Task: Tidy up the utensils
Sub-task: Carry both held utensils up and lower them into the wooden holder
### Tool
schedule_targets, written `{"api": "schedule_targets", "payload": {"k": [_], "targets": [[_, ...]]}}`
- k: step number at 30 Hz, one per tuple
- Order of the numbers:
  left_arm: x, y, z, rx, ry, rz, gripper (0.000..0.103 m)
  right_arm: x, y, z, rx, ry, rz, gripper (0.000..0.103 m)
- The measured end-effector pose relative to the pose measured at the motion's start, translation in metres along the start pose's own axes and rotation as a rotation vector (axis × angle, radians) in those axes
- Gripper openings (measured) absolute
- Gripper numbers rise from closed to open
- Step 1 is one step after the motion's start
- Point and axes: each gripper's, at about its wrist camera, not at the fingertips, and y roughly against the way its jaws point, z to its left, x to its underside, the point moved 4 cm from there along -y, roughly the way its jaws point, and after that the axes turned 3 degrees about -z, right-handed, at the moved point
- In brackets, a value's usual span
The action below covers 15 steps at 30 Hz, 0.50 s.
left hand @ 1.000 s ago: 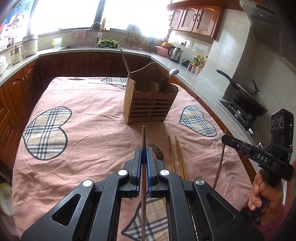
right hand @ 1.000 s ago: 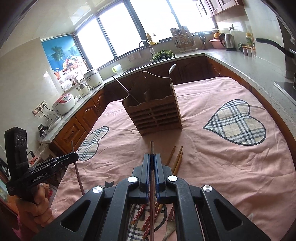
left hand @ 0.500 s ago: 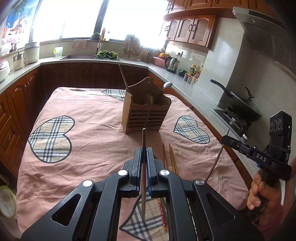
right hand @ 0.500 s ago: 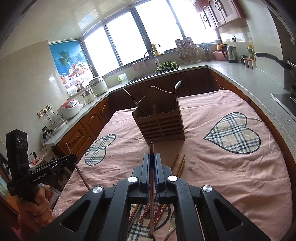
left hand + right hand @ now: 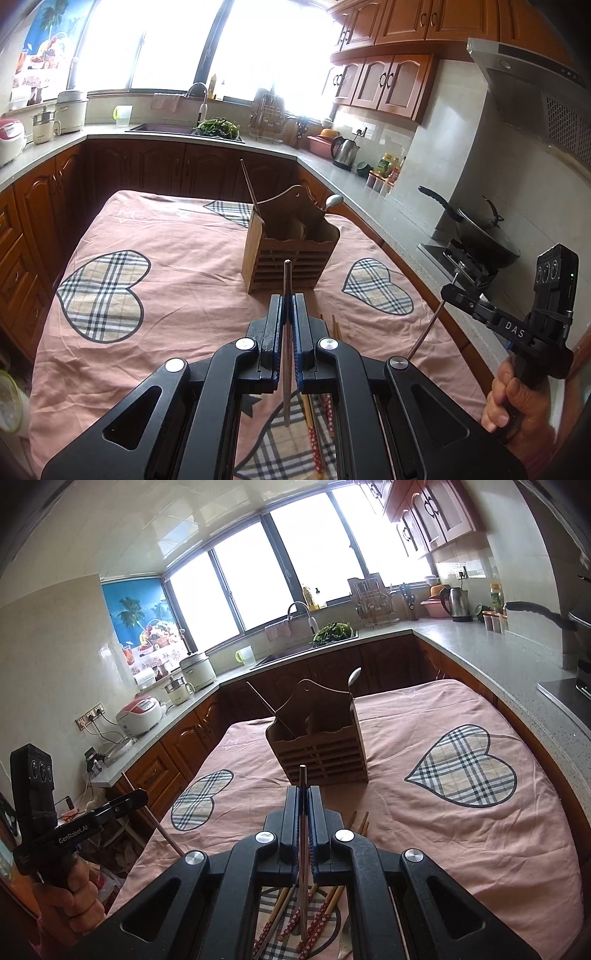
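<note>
A wooden utensil holder (image 5: 288,254) stands mid-table on the pink cloth; it also shows in the right wrist view (image 5: 319,749). It holds a spoon (image 5: 352,681) and a thin chopstick (image 5: 249,188). My left gripper (image 5: 288,306) is shut on a metal chopstick (image 5: 286,280), raised above the table. My right gripper (image 5: 303,797) is shut on another metal chopstick (image 5: 302,779), also raised. Several wooden and red-patterned chopsticks (image 5: 317,919) lie on the cloth below both grippers.
The pink tablecloth (image 5: 177,280) has plaid heart patches. Counters ring the table, with a sink (image 5: 166,129), a kettle (image 5: 345,151) and a wok on the stove (image 5: 476,225) at the right. The right gripper shows in the left view (image 5: 454,291).
Both grippers have risen and drawn back from the table, each keeping its metal chopstick. The holder now looks farther and lower in both views.
</note>
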Motion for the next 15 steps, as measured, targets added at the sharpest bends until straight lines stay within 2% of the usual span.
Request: {"api": "schedule_targets", "payload": {"k": [9, 15], "targets": [[-0.020, -0.008, 0.003, 0.005, 0.029, -0.043, 0.004, -0.018, -0.012, -0.002, -0.003, 0.000, -0.038, 0.004], [-0.047, -0.018, 0.004, 0.006, 0.036, -0.095, 0.004, -0.041, -0.026, -0.008, -0.002, -0.005, -0.077, 0.004]]}}
